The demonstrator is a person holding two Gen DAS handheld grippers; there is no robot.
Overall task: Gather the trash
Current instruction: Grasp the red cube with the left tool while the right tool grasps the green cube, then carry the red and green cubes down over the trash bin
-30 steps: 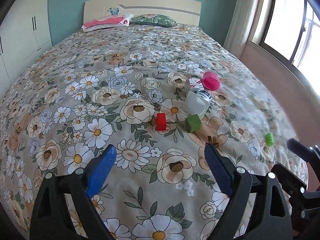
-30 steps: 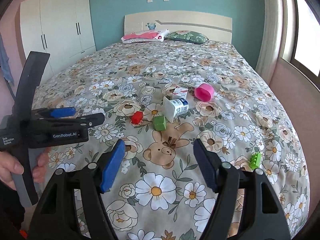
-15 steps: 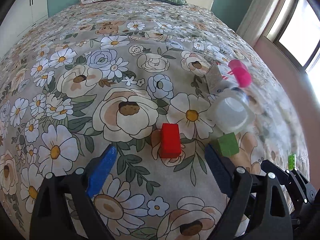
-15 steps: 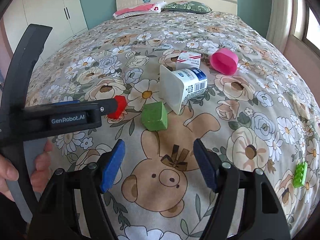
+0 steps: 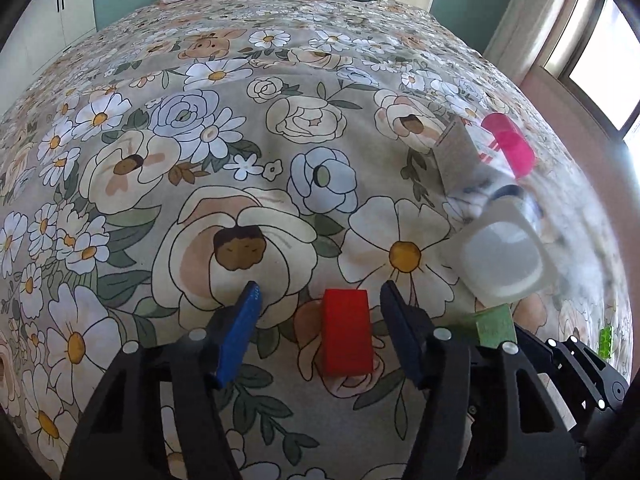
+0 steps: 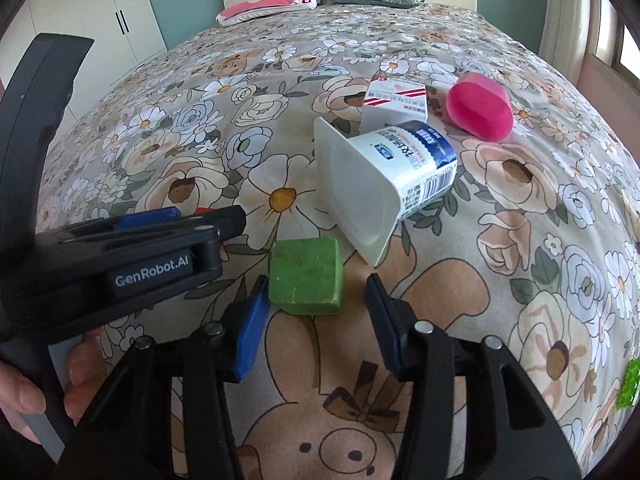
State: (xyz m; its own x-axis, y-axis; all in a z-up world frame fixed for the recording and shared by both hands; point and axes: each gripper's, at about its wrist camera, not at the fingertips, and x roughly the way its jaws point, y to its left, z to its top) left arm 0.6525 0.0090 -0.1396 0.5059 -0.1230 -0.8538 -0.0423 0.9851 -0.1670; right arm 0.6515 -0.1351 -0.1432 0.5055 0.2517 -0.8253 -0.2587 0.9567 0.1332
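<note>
A red block (image 5: 347, 331) lies on the floral bedspread between the fingers of my open left gripper (image 5: 320, 300), untouched by either pad. A green block (image 6: 306, 276) lies just ahead of my open right gripper (image 6: 316, 292), between its fingertips; it also shows in the left wrist view (image 5: 490, 324). A white yogurt cup (image 6: 384, 184) lies on its side beyond the green block, blurred in the left wrist view (image 5: 504, 256). A small white carton (image 6: 394, 104) and a pink cup (image 6: 480, 106) lie behind it. The left gripper body (image 6: 120, 256) fills the left of the right wrist view.
A small green toy brick (image 6: 630, 384) lies at the bed's right edge. Pillows (image 6: 280, 4) rest by the headboard. A white wardrobe (image 6: 100, 28) stands to the left and a window (image 5: 600, 40) to the right.
Both grippers have moved forward and down towards the bed. The red block now sits between the left fingers and the green block at the right fingertips. Both jaws have narrowed somewhat.
</note>
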